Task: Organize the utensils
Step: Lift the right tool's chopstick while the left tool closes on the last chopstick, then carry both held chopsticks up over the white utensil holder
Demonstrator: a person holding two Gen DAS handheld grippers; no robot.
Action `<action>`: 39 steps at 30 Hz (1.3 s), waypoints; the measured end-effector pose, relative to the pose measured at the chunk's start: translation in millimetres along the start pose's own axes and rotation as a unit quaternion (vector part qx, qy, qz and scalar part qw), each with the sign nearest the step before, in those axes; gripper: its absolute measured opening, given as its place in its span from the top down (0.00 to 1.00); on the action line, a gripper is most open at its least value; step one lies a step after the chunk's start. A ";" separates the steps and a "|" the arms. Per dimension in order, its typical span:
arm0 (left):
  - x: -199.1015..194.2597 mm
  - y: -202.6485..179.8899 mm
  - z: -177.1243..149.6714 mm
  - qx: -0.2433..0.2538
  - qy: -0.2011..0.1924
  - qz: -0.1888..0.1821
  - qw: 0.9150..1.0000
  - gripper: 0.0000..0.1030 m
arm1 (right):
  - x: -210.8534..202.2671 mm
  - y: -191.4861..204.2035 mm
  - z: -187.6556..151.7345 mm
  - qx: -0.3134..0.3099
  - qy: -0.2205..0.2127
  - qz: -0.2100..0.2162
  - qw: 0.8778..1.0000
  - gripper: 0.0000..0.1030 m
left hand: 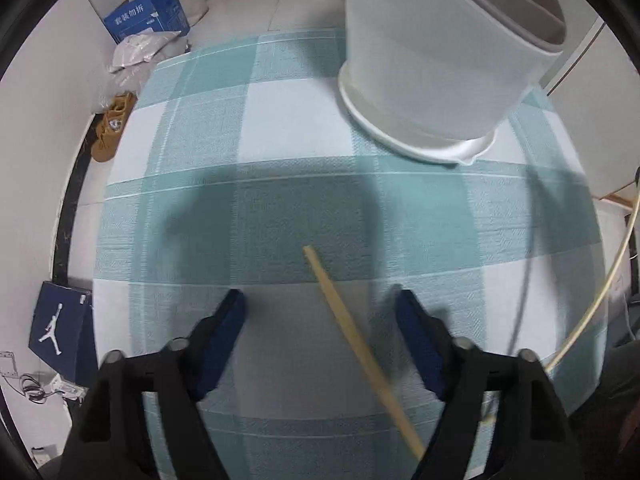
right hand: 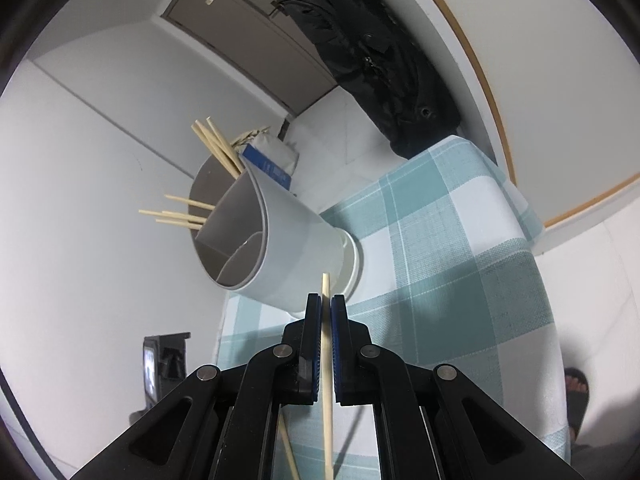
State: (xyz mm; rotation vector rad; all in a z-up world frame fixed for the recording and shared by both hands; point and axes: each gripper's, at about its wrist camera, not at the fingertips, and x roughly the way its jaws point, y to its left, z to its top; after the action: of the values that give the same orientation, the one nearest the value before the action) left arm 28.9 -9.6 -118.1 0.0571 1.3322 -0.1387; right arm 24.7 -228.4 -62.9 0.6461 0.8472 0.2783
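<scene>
A wooden chopstick (left hand: 352, 336) lies slantwise on the teal-and-white checked tablecloth (left hand: 200, 160). My left gripper (left hand: 320, 294) points down over it, open, one blue pad on each side and neither touching it. The white divided utensil holder (left hand: 432, 60) stands at the far right of the table. In the right wrist view my right gripper (right hand: 326, 298) is shut on another chopstick (right hand: 327, 380), whose tip points toward the holder (right hand: 296, 240). Several chopsticks (right hand: 216, 148) stick out of the holder's far compartments. Below the right gripper, part of one more chopstick (right hand: 288, 448) shows.
On the floor beyond the table's left edge are a blue carton (left hand: 146, 16), white bags, brown shoes (left hand: 110, 128) and a dark blue shoebox (left hand: 60, 324). A black backpack (right hand: 380, 60) leans by the wall. A person's sandalled foot (right hand: 576, 392) is beside the table.
</scene>
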 end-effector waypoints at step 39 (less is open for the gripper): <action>-106.0 -11.6 -14.9 -0.029 -0.288 -0.076 0.954 0.99 | -51.2 32.9 -25.4 -0.091 -0.081 -0.016 0.992 0.96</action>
State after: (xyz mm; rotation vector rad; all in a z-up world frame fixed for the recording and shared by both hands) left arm -11.4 -12.0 -18.3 -0.1298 0.7547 -0.2276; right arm -26.9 -216.4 -23.6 0.4768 0.6665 0.2667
